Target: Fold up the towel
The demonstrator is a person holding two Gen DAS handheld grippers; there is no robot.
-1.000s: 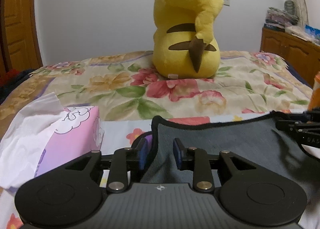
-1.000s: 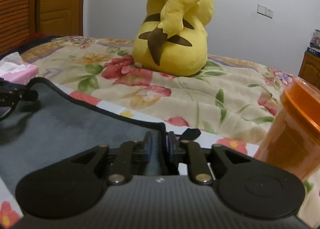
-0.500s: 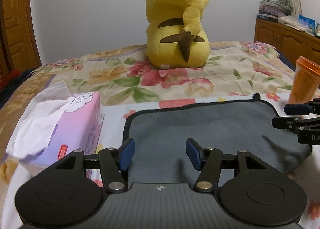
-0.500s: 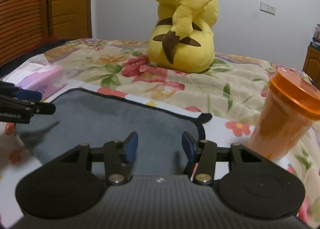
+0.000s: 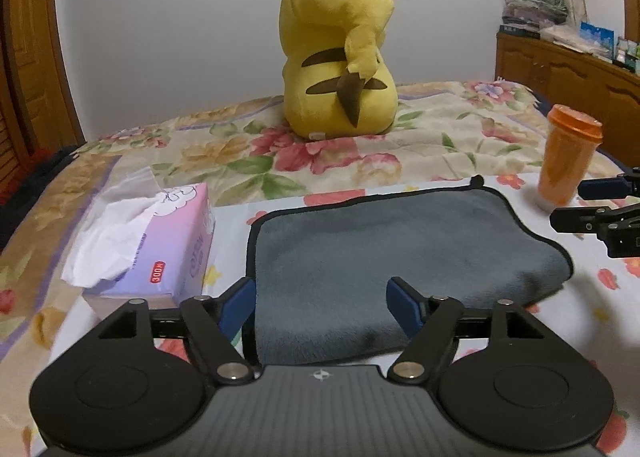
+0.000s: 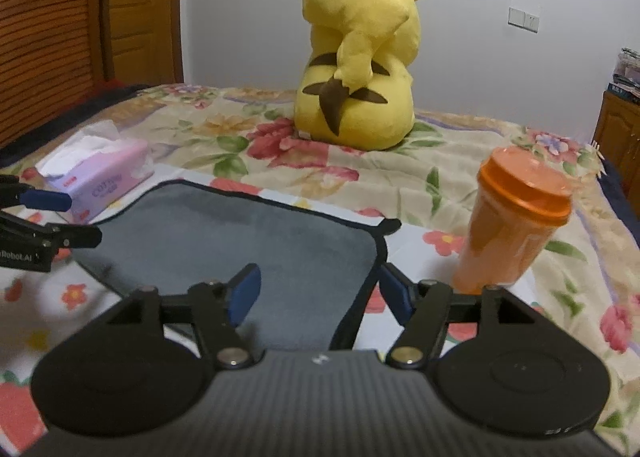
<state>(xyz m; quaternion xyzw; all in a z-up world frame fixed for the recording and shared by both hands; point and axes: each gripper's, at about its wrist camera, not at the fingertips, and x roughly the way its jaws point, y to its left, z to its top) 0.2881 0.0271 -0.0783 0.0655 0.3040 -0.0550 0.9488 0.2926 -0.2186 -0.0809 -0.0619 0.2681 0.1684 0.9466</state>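
A grey towel [image 5: 400,253] with black trim lies folded on the floral bed cover; it also shows in the right wrist view [image 6: 256,245]. My left gripper [image 5: 322,303] is open and empty, held above the towel's near left part. My right gripper [image 6: 320,289] is open and empty, above the towel's near right edge. Each gripper shows at the edge of the other's view: the right one [image 5: 596,203] and the left one [image 6: 52,217].
A pink tissue box [image 5: 160,253] lies left of the towel, also in the right wrist view [image 6: 100,175]. An orange lidded cup [image 6: 516,225] stands right of it. A yellow plush toy [image 5: 340,57] sits further back. A wooden cabinet [image 5: 568,77] is at right.
Both grippers let go of the towel's corners, opened wide and pulled back and up. The towel now lies flat and folded on the bed.
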